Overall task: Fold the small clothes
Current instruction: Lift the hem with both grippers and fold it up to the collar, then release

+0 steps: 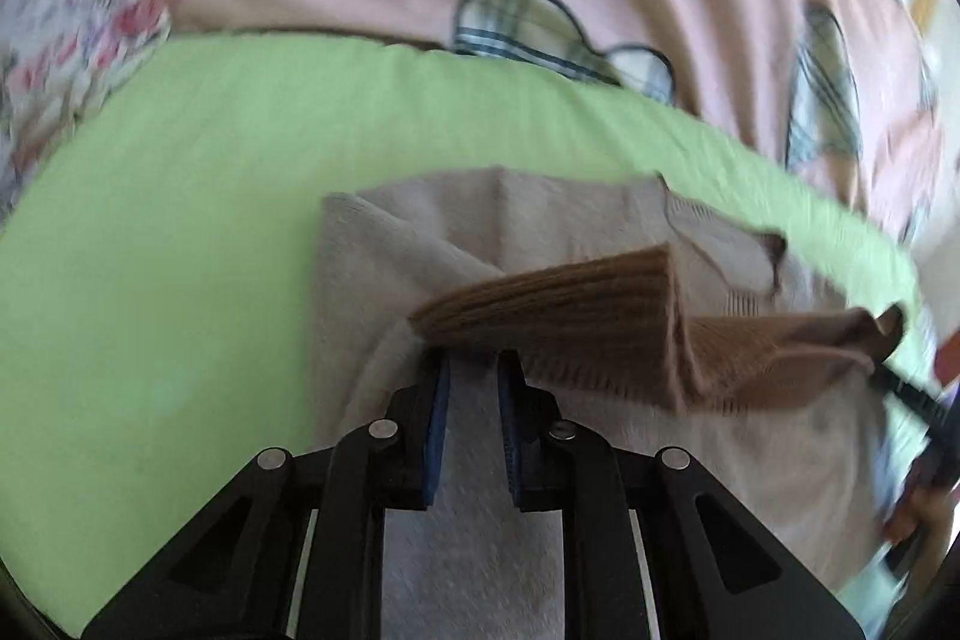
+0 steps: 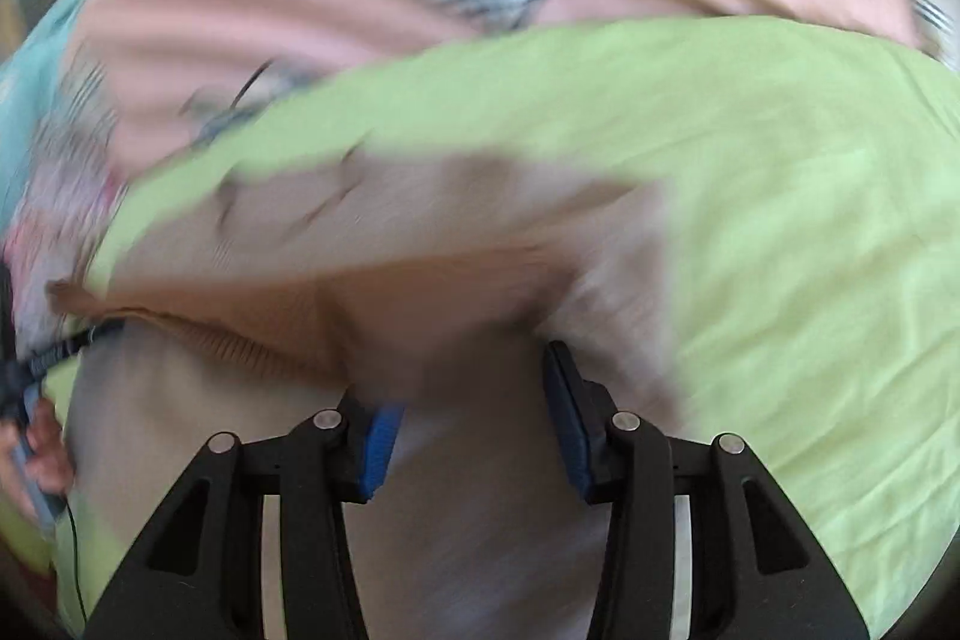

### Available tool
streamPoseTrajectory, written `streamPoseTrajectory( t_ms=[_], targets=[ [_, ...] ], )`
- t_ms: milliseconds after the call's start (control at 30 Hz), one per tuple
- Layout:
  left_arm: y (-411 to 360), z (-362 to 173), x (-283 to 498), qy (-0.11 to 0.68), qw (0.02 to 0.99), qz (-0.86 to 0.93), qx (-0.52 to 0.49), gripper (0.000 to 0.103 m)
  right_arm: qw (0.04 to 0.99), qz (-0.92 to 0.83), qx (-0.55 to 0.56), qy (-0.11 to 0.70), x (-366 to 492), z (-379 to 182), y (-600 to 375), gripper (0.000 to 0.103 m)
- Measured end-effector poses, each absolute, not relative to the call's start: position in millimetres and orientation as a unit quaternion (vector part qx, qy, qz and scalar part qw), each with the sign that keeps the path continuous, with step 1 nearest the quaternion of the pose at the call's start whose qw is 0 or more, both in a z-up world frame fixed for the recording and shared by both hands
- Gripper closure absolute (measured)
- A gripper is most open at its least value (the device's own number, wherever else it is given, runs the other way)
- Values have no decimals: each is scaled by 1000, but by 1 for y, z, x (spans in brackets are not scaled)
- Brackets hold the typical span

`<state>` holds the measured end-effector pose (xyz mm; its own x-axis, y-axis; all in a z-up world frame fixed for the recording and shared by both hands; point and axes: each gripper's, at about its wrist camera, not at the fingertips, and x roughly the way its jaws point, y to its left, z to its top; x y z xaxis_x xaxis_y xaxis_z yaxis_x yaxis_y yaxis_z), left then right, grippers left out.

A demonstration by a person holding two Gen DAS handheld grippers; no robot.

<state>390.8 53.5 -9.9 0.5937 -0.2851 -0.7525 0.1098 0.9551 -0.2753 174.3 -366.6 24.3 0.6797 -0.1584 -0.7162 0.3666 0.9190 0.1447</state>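
Left tool (image 1: 474, 361) narrowly parted — right tool (image 2: 474, 394) wider

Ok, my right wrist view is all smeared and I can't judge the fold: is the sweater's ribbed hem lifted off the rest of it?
Observer: Yes. In the left wrist view the brown ribbed hem stands as a raised band above the flat part of the sweater.
Operator: Where is the left gripper on it?
Observer: The left gripper sits right at the hem's near end, fingers close with a narrow gap. I can't tell if it pinches the cloth.
Operator: And the far side of the sweater?
Observer: Its far left corner lies flat and square on the green sheet.
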Motion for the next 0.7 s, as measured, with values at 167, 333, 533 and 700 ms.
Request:
streamPoseTrajectory(
  t_ms=[167,333,533,700],
  targets=[
    [66,-3,369,422,892,-104,-121,80,915,-137,157,344,149,38,-353,54],
    [75,-8,316,431,884,-113,-141,77,910,-115,171,361,123,26,-326,54],
    [73,-11,233,429,881,-130,-153,69,910,-83,192,358,74,9,-279,52],
    [70,-19,189,441,871,-142,-161,66,908,-72,211,353,46,-6,-254,49]
  ],
)
